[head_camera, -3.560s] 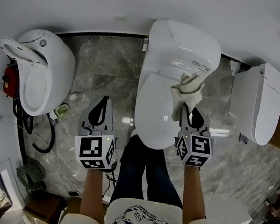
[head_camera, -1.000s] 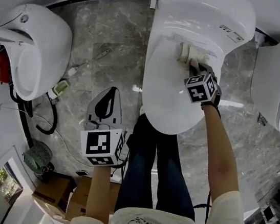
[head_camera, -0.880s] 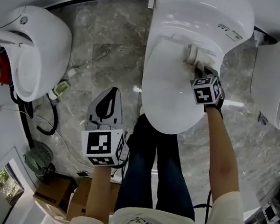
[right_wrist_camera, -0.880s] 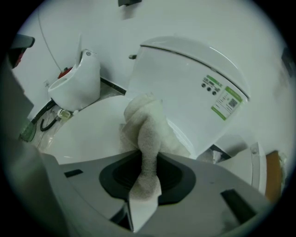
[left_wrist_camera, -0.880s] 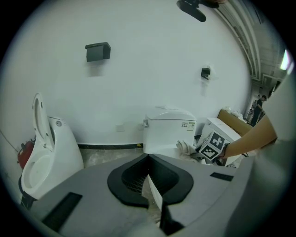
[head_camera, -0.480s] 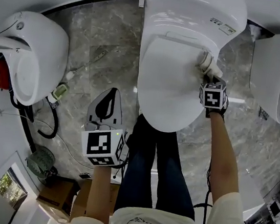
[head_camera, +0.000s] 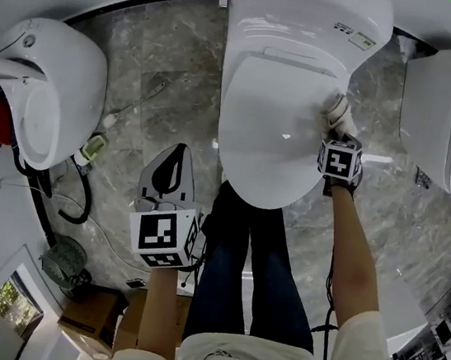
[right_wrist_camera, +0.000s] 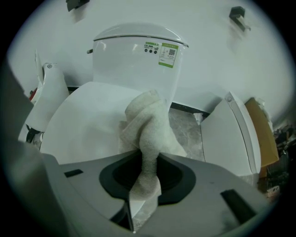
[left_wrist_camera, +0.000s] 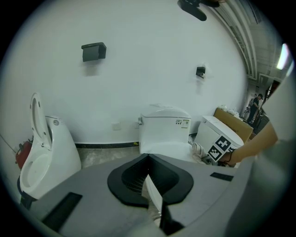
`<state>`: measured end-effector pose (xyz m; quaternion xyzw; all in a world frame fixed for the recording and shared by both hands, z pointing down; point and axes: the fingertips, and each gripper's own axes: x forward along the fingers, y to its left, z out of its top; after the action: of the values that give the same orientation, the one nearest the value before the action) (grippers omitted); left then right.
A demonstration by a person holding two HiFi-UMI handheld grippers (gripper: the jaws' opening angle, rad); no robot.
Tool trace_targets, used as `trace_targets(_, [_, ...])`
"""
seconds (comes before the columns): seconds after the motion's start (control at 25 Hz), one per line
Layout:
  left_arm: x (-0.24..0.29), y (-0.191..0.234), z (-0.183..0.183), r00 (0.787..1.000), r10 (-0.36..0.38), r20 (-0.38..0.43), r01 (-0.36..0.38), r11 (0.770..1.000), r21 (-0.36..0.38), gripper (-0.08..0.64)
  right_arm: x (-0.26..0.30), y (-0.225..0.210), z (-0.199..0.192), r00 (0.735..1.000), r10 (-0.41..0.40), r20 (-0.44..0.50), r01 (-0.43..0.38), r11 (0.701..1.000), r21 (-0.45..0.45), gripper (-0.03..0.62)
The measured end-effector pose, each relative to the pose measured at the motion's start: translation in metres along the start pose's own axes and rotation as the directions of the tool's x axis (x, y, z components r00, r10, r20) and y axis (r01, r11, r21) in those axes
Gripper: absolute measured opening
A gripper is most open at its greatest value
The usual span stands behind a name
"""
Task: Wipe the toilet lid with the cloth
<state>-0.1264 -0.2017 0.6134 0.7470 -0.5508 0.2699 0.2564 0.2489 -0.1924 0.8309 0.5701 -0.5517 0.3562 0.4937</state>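
The white toilet's closed lid (head_camera: 270, 131) fills the top middle of the head view, below the tank (head_camera: 307, 12). My right gripper (head_camera: 338, 128) is shut on a bunched off-white cloth (head_camera: 338, 109), which presses on the lid's right edge. In the right gripper view the cloth (right_wrist_camera: 149, 121) twists out from between the jaws over the lid (right_wrist_camera: 85, 122), with the tank (right_wrist_camera: 134, 53) behind. My left gripper (head_camera: 176, 154) hovers over the floor left of the bowl, shut with nothing in it. The left gripper view shows its own jaws (left_wrist_camera: 148, 157) closed, the toilet (left_wrist_camera: 164, 134) ahead.
A second toilet with its seat raised (head_camera: 42, 91) stands at the left, a third white toilet (head_camera: 444, 106) at the right. Hoses and cables (head_camera: 74, 191) and a small fan (head_camera: 64, 260) lie on the marble floor (head_camera: 164, 83). The person's legs (head_camera: 247, 261) stand before the bowl.
My right gripper has dragged the cloth from the back of the lid near the hinge rightward and forward along its right edge. The left gripper has stayed put.
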Motion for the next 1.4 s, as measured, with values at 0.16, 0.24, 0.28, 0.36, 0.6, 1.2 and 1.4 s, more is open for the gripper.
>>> trace_targets(0.16, [-0.005,0.001,-0.004,1.000,0.005,0.004,-0.005,1.000,-0.005,0.003,-0.006,0.004,-0.009,0.999,-0.026,-0.031,0.028,0.997,0.070,0.081])
trace_targets(0.24, [-0.008,0.002,-0.007,1.000,0.005,0.006,-0.005,1.000,-0.009,0.003,-0.008,0.009,-0.013,0.998,-0.031,-0.045,0.036,0.994,0.108,0.080])
trace_targets(0.28, [-0.009,0.003,-0.008,1.000,0.005,0.007,-0.005,1.000,-0.010,0.003,-0.009,0.012,-0.015,0.998,-0.034,-0.049,0.039,0.992,0.122,0.080])
trace_targets(0.36, [-0.012,0.004,-0.010,1.000,0.005,0.008,-0.004,1.000,-0.014,0.003,-0.011,0.019,-0.017,0.998,-0.039,-0.056,0.047,0.988,0.147,0.078])
trace_targets(0.6, [-0.021,0.009,-0.018,1.000,0.011,0.012,-0.011,1.000,-0.027,0.003,-0.019,0.046,-0.018,0.997,-0.044,-0.060,0.054,0.984,0.172,0.077])
trace_targets(1.2, [-0.046,0.046,-0.038,0.998,0.067,0.016,-0.066,0.995,-0.077,0.003,-0.032,0.124,0.003,0.999,-0.047,-0.019,0.048,0.996,0.082,0.074])
trace_targets(1.4, [-0.054,0.058,-0.043,0.996,0.086,0.018,-0.084,0.992,-0.094,0.003,-0.034,0.153,0.009,1.000,-0.028,0.000,0.028,1.000,-0.011,0.074])
